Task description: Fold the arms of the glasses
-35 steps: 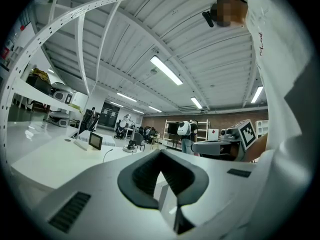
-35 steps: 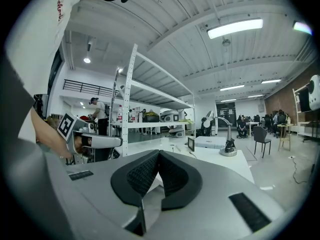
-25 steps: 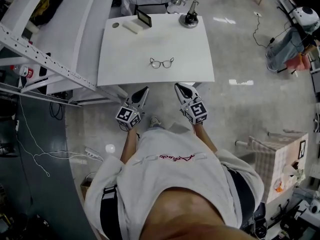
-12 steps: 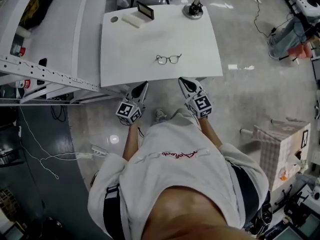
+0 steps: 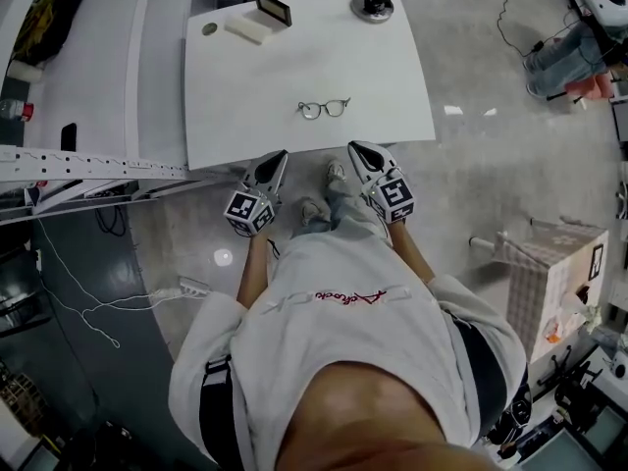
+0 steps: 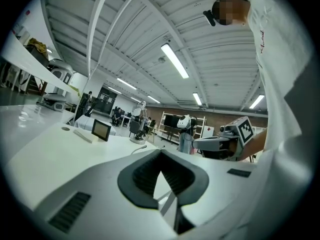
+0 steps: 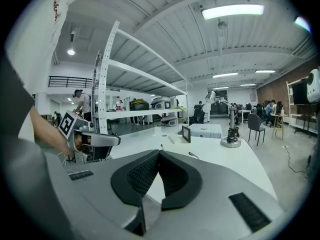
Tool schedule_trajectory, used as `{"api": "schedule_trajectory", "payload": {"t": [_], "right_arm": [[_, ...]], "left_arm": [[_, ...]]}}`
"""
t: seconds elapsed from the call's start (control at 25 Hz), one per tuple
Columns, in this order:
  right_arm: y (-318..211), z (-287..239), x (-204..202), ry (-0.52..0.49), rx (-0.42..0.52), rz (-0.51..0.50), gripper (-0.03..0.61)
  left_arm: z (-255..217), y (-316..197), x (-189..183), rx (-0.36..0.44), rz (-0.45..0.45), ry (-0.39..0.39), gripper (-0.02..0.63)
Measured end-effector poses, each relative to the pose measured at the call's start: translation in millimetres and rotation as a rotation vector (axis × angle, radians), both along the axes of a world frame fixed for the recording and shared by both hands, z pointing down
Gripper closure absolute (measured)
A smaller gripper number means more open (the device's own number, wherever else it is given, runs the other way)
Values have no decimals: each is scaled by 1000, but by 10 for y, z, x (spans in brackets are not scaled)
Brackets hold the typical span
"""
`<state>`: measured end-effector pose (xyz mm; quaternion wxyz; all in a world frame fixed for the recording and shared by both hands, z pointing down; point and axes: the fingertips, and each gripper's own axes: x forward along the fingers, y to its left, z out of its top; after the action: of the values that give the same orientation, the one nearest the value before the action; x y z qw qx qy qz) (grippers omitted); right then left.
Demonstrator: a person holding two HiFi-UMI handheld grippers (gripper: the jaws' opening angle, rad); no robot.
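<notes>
1. White-shelled, your left gripper [image 5: 279, 157] has its jaws closed on nothing, at the near edge of the table [image 5: 235, 106].
2. Glasses [image 5: 324, 108] lie on the table, apart from both grippers.
3. Your right gripper [image 5: 355, 148] is also closed and empty.

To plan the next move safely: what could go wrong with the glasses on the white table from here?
1. The left gripper and right gripper are both shut, short of the glasses; arriving shut, they might just push the thin frame across the smooth table.
2. A pinch on a lens rather than an arm could smear or strain it.
</notes>
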<state>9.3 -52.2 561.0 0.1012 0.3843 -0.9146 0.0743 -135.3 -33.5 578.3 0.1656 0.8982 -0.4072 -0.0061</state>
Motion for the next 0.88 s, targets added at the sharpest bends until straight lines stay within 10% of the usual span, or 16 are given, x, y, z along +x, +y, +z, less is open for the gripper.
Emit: {"api": "schedule_trajectory", "payload": {"t": [0.88], "right_arm": [[-1533,-191,312,-73,59,-30,546]], "left_arm": [[-275,-1464,217,63,-73,-53,592]]}}
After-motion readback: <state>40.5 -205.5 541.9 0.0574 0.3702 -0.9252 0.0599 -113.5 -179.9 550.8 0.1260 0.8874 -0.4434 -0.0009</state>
